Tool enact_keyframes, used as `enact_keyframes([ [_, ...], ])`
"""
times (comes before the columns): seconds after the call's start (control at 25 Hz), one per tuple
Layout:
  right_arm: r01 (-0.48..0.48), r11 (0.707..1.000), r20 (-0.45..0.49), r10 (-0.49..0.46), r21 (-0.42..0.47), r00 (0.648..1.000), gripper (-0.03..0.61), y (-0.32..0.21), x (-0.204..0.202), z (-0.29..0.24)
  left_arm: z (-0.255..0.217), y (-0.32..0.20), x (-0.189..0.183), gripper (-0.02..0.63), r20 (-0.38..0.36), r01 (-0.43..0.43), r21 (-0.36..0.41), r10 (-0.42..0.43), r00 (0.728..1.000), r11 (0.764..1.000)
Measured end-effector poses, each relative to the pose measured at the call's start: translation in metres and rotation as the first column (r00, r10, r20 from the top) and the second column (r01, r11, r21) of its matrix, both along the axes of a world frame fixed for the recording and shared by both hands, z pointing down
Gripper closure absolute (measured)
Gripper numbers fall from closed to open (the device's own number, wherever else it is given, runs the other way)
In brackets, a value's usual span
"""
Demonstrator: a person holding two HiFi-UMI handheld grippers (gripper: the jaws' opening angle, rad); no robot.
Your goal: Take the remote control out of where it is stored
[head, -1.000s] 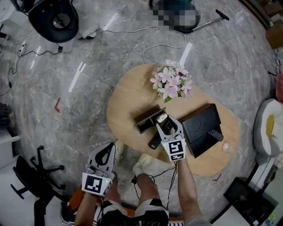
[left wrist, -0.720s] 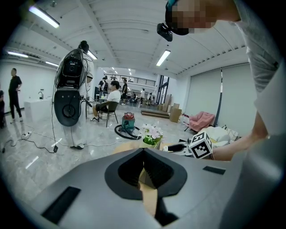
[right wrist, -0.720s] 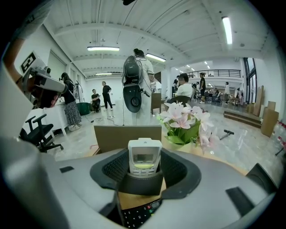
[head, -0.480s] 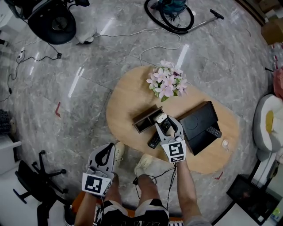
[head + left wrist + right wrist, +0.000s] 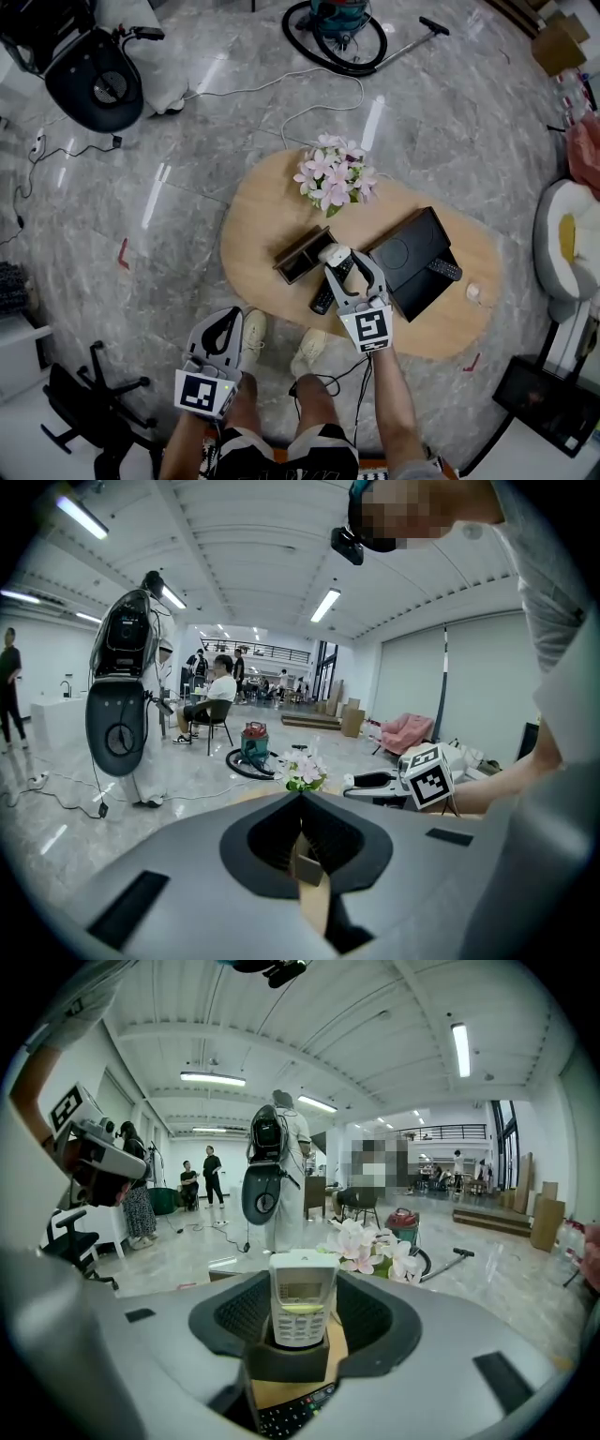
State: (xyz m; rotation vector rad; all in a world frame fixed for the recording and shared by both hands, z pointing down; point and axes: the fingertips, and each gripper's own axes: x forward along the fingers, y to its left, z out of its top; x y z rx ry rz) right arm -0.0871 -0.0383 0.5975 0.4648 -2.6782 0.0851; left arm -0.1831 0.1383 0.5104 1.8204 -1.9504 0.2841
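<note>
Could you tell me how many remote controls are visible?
3: a white remote control in the right gripper, a black remote control on the wooden table, a second black remote on the black box. Others may be hidden.

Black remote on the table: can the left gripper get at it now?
Probably yes: the black remote lies near the table edge, nothing between it and the left gripper, though its shut jaws must open.

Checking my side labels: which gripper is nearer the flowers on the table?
Right. The right gripper, shut on the white remote, is over the table, just short of the flowers; the left gripper hangs off the table's near edge, farther away.
</note>
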Motion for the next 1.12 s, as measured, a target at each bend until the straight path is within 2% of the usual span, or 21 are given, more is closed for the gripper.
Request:
enact_keyframes([
  [0.28,-0.047,0.998,0.016,0.046,0.032,0.999,0.356,0.003,0.019,-0.027,-0.007,-0.004,0.008,0.606,-0.001,-0.057,0.002,0.057,0.998,0.998],
  [0.52,-0.124,0.991,0.025,0.123,0.049,0.992,0.356,0.004,0.049,-0.044,-0.015,-0.012,0.022,0.606,-0.004,-0.114,0.017,0.114,0.993,0.993],
  [1.12,-0.283,0.958,-0.03,0.285,0.052,0.958,0.356,0.025,0.13,-0.046,-0.016,-0.017,0.059,0.606,-0.015,-0.247,0.03,0.247,0.969,0.969],
])
